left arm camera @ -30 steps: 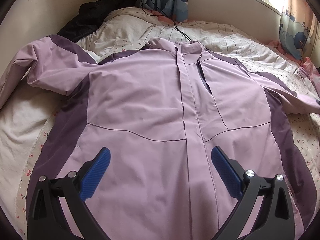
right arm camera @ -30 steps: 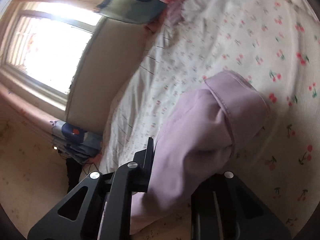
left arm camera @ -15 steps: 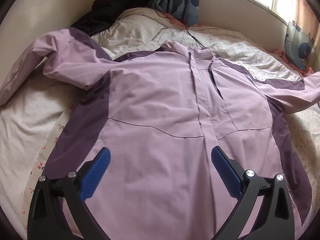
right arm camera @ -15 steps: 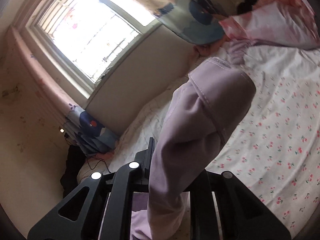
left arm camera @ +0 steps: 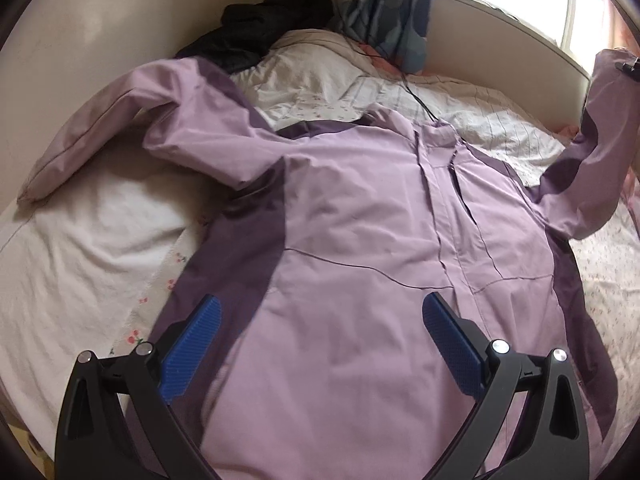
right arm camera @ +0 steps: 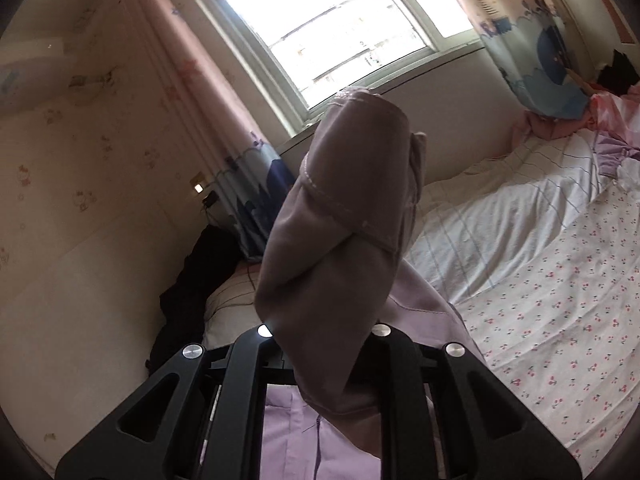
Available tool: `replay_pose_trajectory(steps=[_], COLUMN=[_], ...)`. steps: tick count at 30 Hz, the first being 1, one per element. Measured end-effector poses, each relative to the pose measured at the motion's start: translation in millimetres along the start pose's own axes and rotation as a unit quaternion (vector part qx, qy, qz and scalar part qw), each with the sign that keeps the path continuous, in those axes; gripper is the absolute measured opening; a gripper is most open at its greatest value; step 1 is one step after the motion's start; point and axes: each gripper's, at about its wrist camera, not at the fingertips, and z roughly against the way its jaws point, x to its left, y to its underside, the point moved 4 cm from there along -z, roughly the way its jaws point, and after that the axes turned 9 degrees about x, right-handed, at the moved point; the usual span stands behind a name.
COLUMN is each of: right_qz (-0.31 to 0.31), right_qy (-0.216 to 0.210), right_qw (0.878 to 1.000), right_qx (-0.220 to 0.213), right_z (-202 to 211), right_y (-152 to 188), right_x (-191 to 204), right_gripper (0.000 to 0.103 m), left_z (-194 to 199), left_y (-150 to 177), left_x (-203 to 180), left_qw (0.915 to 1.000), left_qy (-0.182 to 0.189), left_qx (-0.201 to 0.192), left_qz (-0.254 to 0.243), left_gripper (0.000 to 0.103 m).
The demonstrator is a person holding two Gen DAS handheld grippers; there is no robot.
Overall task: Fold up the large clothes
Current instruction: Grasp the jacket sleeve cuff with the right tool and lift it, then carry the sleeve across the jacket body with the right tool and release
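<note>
A lilac jacket (left arm camera: 360, 232) with dark purple side panels lies front up on the bed, its left sleeve (left arm camera: 132, 120) bent against the wall. My left gripper (left arm camera: 320, 332) is open and empty above the jacket's lower front. My right gripper (right arm camera: 324, 364) is shut on the jacket's right sleeve cuff (right arm camera: 344, 216) and holds it up in the air. In the left wrist view the raised right sleeve (left arm camera: 592, 148) rises at the far right to a black gripper tip (left arm camera: 628, 68).
The bed has a cherry-print sheet (right arm camera: 560, 312) and a white quilt (left arm camera: 80, 248). A black garment (left arm camera: 260, 28) lies at the head corner, with a cable (left arm camera: 416, 96). A wall borders the left side, and a window (right arm camera: 340, 20) with curtains borders the far side.
My right gripper has lifted the sleeve cuff from the sheet up high, tilting toward the window. My left gripper has shifted left over the jacket, staying open.
</note>
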Motion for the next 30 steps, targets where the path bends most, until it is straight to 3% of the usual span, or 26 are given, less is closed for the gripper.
replay_pose_trajectory(steps=[6,13,19,25,28,30], right_qz=[0.059,0.122,0.163,0.202,0.197,0.188], right_qy=[-0.006,-0.012,-0.016,0.016,0.035,0.044], right_qw=[0.997,0.987,0.973,0.955,0.949,0.948], right_qx=[0.043,0.099,0.16,0.217,0.242,0.252], right_z=[-56.8,-125.6,-190.4,-250.0,-277.5,-286.2], right_y=[44.1,104.4,179.8,256.6,285.2,301.1], right_x=[95.1,177.6,223.4,243.3,244.4,239.3], right_gripper=[0.013,0.013,0.013,0.015,0.022,0.04], left_z=[5.4,7.2,12.8,13.5,15.8,16.7], left_y=[-7.1,-11.4,-11.7,-12.2,-12.5,-12.3], left_x=[42.4,78.6,99.2,109.3,111.8,113.5], left_qw=[0.9988,0.9958,0.9926,0.9893,0.9888,0.9883], left_qy=[-0.016,0.002,0.012,0.032,0.032,0.033], left_qx=[-0.012,-0.01,-0.014,-0.01,-0.012,-0.012], left_qz=[0.045,0.091,0.12,0.142,0.145,0.148], left_gripper=[0.097,0.097,0.097,0.097,0.097,0.097])
